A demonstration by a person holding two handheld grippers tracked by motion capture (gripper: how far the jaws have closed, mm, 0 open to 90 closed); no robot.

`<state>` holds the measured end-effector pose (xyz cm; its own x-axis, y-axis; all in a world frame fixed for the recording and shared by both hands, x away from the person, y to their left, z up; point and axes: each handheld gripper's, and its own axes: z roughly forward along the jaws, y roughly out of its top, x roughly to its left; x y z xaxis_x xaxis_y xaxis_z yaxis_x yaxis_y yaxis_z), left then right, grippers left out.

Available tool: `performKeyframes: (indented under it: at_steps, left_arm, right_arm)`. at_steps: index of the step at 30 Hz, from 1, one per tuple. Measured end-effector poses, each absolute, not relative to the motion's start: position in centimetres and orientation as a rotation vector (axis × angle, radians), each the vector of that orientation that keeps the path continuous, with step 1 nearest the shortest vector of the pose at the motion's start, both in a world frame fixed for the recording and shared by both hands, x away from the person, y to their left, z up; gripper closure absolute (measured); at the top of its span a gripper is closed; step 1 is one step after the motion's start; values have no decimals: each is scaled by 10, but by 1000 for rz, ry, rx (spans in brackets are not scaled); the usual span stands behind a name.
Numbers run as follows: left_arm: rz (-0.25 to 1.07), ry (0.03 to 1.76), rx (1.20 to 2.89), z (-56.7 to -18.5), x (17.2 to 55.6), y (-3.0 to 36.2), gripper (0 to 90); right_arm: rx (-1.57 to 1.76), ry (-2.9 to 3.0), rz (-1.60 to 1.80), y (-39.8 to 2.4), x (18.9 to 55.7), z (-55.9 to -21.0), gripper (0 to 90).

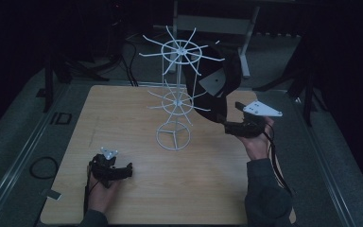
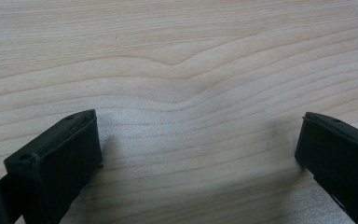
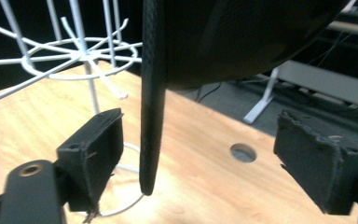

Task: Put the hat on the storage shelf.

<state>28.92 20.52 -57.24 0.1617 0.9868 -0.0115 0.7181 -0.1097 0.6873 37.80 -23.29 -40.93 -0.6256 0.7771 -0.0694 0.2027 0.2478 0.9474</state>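
Right tool [image 3: 200, 154] had its jaws wide apart around the black cap's brim [image 3: 151, 93], hanging off the white rack [image 1: 178, 85]; left tool [image 2: 200, 149] sat open too.

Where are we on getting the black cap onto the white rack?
Done, it seems: black cap hangs on the white wire rack. In hand: nothing; right gripper stands open, the strap loose between its jaws. Left gripper is open over the table. Left: backing away.

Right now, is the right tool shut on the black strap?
No, in the right gripper view the right tool is open, and the strap hangs free between its jaws, touching neither.
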Motion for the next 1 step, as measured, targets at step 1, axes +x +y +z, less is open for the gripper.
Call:
performKeyframes:
  at_steps: [1]
  left_arm:
    - [629, 1612, 1889, -572, 289, 205, 2]
  right_arm:
    - [892, 1989, 1387, -233, 377, -410, 141]
